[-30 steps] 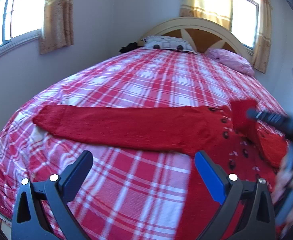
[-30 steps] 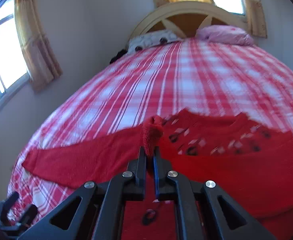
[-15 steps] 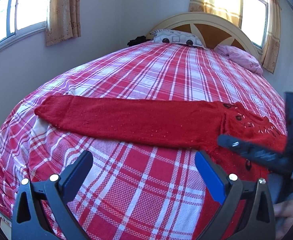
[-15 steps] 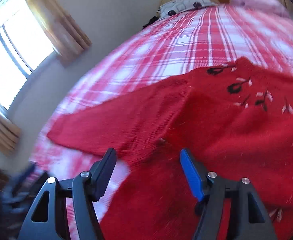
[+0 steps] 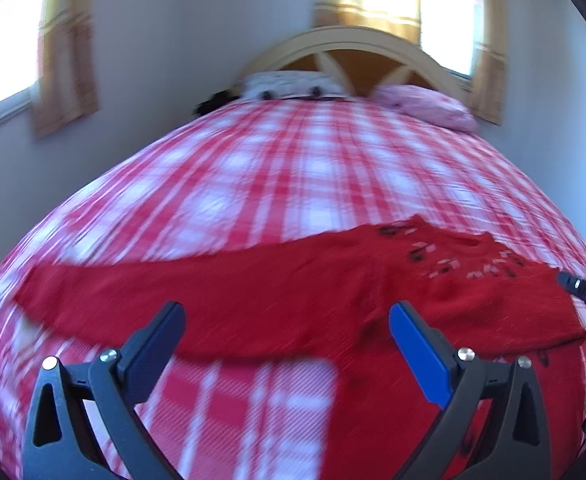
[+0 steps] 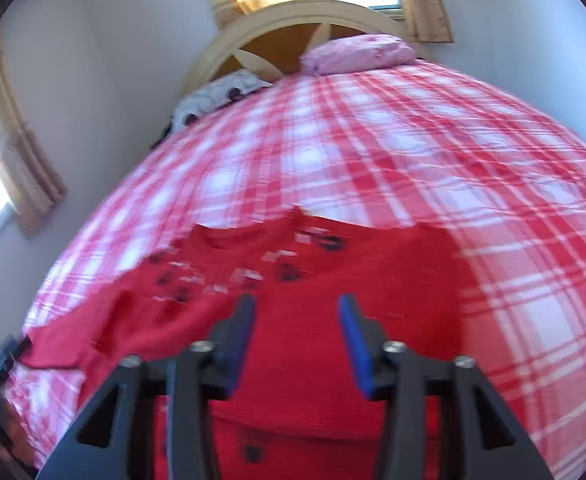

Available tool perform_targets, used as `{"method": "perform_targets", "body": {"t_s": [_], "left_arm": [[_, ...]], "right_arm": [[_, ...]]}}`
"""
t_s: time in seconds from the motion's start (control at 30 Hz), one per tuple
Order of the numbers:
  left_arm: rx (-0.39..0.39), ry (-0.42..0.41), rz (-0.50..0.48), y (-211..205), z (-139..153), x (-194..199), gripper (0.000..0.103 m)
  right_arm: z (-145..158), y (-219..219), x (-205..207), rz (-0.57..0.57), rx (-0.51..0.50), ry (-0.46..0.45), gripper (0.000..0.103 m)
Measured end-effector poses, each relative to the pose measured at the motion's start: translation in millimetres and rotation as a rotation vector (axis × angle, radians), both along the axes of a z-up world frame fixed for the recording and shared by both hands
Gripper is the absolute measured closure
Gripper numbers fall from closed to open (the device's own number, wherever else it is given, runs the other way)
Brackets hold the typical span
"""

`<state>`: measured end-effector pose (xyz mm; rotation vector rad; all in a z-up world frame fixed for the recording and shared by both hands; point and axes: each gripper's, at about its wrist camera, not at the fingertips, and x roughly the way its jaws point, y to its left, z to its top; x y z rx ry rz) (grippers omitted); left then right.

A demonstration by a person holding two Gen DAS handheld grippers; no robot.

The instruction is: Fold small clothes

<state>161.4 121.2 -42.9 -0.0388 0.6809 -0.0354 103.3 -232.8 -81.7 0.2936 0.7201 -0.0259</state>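
Both empty: left gripper wide open, right gripper partly open, just been closing. Grab red sweater sleeve edge w/ left, fold flat across body.

Bedroom around you: bed, pillows, curtained windows.
You've got a red-and-white plaid bedspread covering the whole bed, arched cream headboard with wood panels at the far end. Against it lie a pink pillow and a white pillow with dark spots. Tan curtains hang at bright windows; walls are pale.
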Motion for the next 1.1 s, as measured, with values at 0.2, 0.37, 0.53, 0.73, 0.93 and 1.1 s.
{"method": "perform_targets", "body": {"t_s": [0.2,0.37,0.53,0.73,0.93,1.1], "left_arm": [[0.01,0.1,-0.125,-49,-12,67,0.01],[-0.042,0.22,-0.208,-69,-46,97,0.032],[-0.124,0.293,-0.215,-76,-70,102,0.052],[-0.109,0.243,-0.164,-71,-67,100,0.088],[-0.169,0.196,-0.173,-60,-51,93,0.092],[-0.215,0.138,-0.14,-45,-31,92,0.092]], "right_arm": [[-36,-10,-3,-0.021,-0.01,0.008,0.063],[-34,-12,-6,-0.022,-0.006,-0.004,0.063],[-36,-15,-5,-0.021,0.034,-0.002,0.063],[-32,-15,-12,-0.031,0.025,-0.042,0.063],[-11,-51,-50,-0.173,0.099,-0.18,0.063],[8,-58,-37,-0.119,0.039,-0.14,0.063]]}}
